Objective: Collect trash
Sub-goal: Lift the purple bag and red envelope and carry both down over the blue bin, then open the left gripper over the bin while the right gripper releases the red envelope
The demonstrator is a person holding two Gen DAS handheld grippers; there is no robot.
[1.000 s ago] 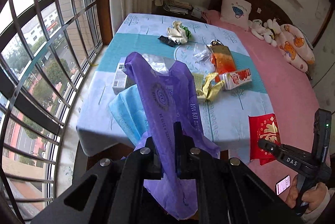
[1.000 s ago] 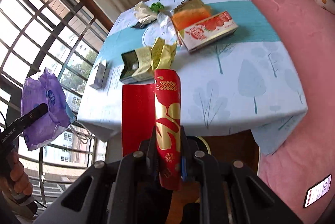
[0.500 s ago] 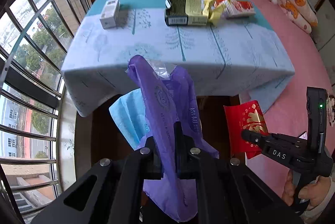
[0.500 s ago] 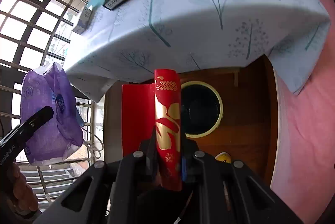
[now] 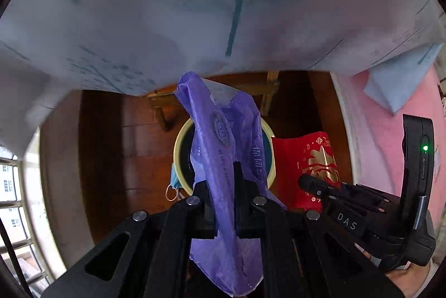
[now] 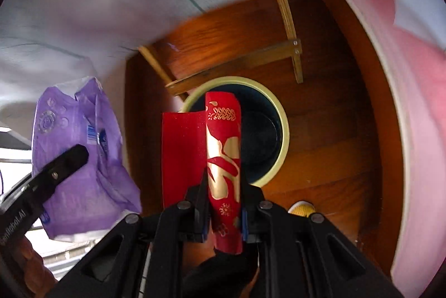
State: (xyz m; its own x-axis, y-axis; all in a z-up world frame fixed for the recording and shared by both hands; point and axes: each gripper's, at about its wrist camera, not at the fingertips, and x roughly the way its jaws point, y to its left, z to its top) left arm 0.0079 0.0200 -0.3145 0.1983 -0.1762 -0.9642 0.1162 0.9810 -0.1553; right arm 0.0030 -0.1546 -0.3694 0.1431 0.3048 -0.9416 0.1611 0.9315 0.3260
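Wooden floor (image 6: 329,130) under the cloth-draped counter (image 5: 195,5); we see a bin (image 6: 283,130) with a pale rim standing there. Left hand-held gripper (image 5: 225,186) is clenched on a purple bag (image 5: 220,136), hanging above the bin. Right hand-held gripper (image 6: 223,203) grasps a red packet (image 6: 223,147), also above it.

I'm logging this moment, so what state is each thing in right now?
left gripper: shut on purple wrapper, above the bin.
right gripper: shut on red envelope.
Trash bin: open, upright on the floor.
Blue mask: hanging at the bin's rim.
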